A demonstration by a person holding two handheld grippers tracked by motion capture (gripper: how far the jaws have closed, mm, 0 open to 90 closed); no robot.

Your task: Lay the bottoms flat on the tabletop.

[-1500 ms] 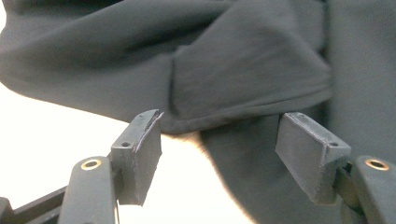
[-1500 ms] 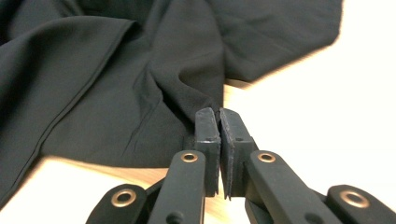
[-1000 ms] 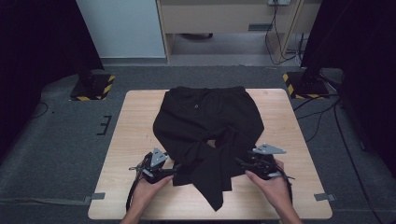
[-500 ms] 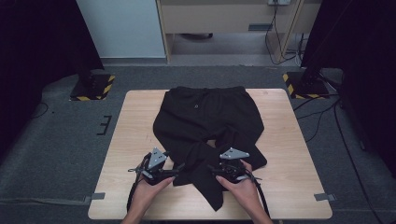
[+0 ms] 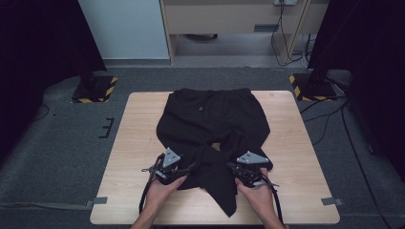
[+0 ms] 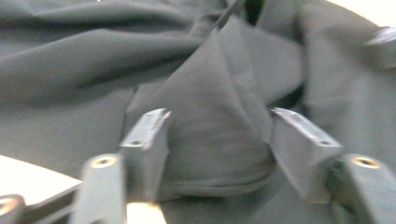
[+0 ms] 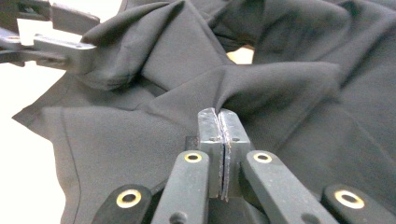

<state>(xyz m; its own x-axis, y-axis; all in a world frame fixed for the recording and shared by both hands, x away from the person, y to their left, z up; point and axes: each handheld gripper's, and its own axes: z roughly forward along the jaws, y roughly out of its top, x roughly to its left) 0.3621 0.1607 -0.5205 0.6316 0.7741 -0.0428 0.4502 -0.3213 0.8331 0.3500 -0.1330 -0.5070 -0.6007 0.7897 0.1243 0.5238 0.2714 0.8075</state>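
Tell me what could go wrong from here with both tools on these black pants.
1. The left tool has just been closing around a bunched fold of the black pants, its pads apparently not yet pressing; a lift now could drop that side.
2. The right tool has just closed on a thin ridge of cloth; it may slip under pull.
3. The crossed legs could drag unevenly over the table.

Bright tabletop, dark surroundings, one blurred close-up

From above, even overhead light falls on the pale tabletop (image 5: pixel 296 157) while both sides sink into black. The left gripper view is smeared with motion blur; the right gripper view is sharp, its bare tabletop corner overexposed to white.
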